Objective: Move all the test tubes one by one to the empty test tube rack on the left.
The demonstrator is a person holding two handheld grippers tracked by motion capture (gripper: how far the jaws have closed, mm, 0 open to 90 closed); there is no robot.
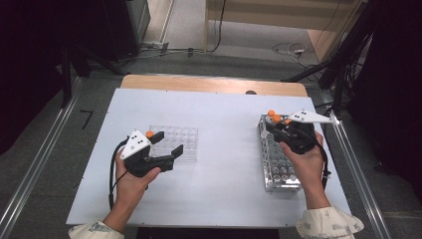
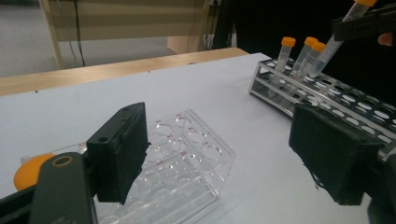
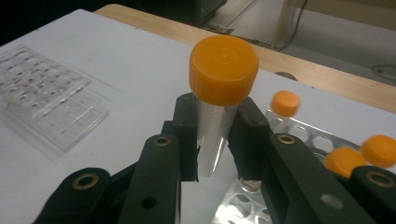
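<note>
My right gripper (image 3: 217, 116) is shut on a clear tube (image 3: 212, 140) with an orange cap (image 3: 224, 70), held upright above the far end of a metal tube rack (image 1: 283, 172). The same held tube (image 2: 357, 9) shows at the top right of the left gripper view. Three more orange-capped tubes (image 2: 286, 51) stand in the rack's far end. My left gripper (image 1: 170, 142) is open, its jaws spread wide over a clear plastic well plate (image 1: 186, 137). Nothing is between the jaws. An orange cap (image 2: 28, 170) shows beside the left jaw; what it belongs to I cannot tell.
The rack (image 2: 336, 100) and well plate (image 2: 191, 158) lie on a white board (image 1: 224, 164) on a wooden table (image 1: 214, 83). Most rack holes hold nothing. Metal rails run along both sides of the board, and cables lie on the floor beyond.
</note>
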